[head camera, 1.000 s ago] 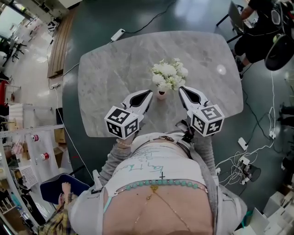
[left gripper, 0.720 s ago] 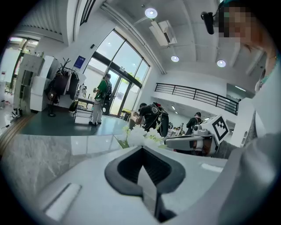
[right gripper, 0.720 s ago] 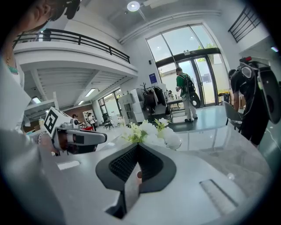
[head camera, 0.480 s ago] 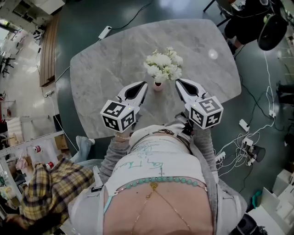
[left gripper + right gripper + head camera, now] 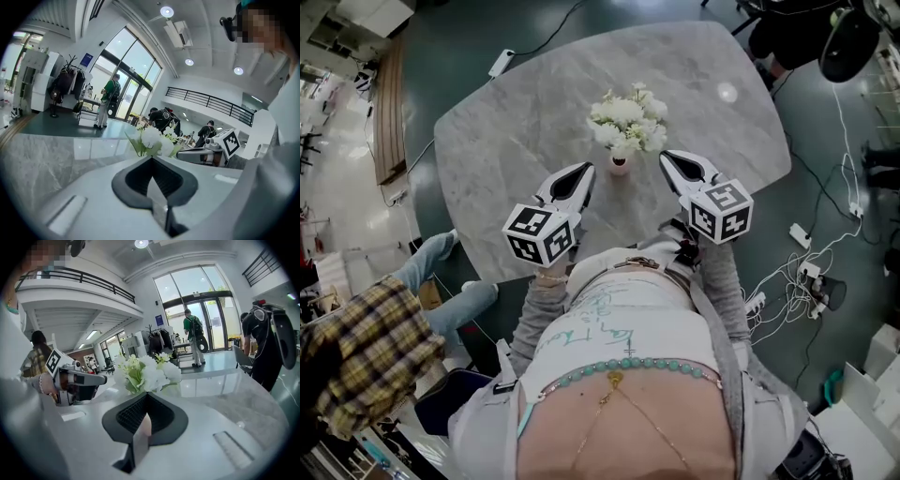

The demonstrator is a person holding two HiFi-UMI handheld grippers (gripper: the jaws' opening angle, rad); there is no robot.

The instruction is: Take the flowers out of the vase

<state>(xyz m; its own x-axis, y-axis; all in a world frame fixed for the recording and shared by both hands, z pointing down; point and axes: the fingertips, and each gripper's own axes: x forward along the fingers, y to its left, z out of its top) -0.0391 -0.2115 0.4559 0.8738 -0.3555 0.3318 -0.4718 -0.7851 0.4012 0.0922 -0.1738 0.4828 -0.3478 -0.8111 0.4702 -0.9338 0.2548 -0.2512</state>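
White fluffy flowers [image 5: 626,122], small pink vase [image 5: 619,167].

flowers [image 5: 625,122] upright in vase [image 5: 619,167] on table [image 5: 506,122] | left gripper [image 5: 582,174] and right gripper [image 5: 669,161] flank vase, not touching

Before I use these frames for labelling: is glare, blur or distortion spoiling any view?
Head view: even light, sharp, one small glare spot on the table past the flowers. Left gripper view: heavy fisheye bending, black corners, ceiling lights flaring. Right gripper view: same fisheye, windows washed out, flowers crisp, table mirroring the glass.
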